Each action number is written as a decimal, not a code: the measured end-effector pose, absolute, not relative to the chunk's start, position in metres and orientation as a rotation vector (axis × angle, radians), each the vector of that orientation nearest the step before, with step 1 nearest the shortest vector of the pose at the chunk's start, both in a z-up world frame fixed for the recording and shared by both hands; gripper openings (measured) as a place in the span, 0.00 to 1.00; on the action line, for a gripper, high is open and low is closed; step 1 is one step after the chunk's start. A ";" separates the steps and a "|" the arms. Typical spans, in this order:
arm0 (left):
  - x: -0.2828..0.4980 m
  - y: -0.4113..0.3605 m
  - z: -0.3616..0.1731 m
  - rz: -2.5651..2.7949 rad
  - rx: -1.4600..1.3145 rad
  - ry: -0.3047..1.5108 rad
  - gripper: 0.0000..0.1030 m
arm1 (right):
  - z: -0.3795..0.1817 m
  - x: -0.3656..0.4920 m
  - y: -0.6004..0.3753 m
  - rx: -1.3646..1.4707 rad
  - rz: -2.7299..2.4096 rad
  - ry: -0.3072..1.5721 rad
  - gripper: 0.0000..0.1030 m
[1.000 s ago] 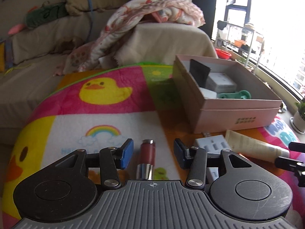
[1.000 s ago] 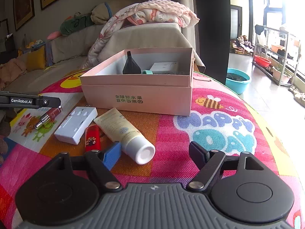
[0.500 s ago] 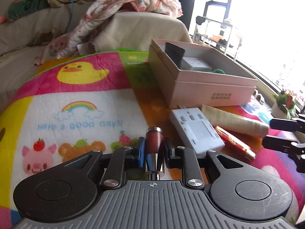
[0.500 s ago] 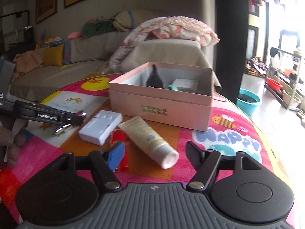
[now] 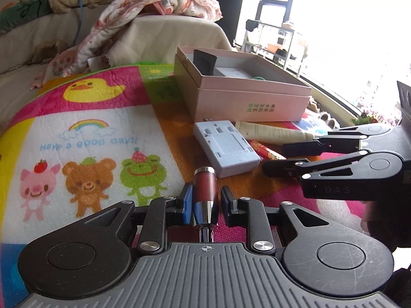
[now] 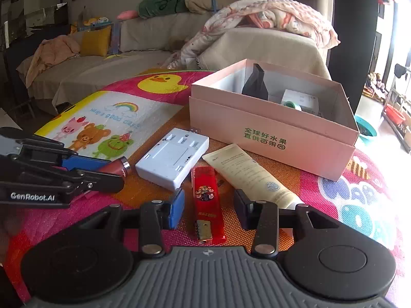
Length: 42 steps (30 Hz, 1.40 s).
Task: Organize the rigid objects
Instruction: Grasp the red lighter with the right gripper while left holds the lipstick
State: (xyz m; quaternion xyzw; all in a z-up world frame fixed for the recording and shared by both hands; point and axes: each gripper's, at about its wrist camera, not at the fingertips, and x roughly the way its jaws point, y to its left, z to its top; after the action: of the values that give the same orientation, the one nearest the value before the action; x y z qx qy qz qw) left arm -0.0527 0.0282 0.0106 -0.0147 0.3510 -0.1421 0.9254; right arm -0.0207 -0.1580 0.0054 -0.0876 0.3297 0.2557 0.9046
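Note:
My left gripper is shut on a dark red lipstick tube with a silver end, held just above the colourful mat. It also shows in the right wrist view. My right gripper is open, its fingers either side of a red lighter lying on the mat. A white power adapter and a cream tube lie beside the lighter. The pink box behind them holds a black item, a white box and a green piece.
A cartoon-print mat covers the table. A sofa with a crumpled floral blanket stands behind. A blue basin and a metal rack are on the floor at the right, by a bright window.
My left gripper closed on the lipstick tube and lifted it slightly. My right gripper moved forward and down until its open fingers straddle the red lighter.

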 end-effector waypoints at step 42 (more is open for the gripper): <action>-0.056 0.024 0.012 -0.270 -0.037 0.723 0.25 | 0.006 -0.071 -0.209 -0.220 0.363 0.675 0.57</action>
State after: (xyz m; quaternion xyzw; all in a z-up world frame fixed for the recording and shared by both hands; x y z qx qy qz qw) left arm -0.0560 0.0242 0.0116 -0.0182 0.3528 -0.1318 0.9262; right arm -0.0708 -0.2091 0.0056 -0.1069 0.3288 0.1765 0.9216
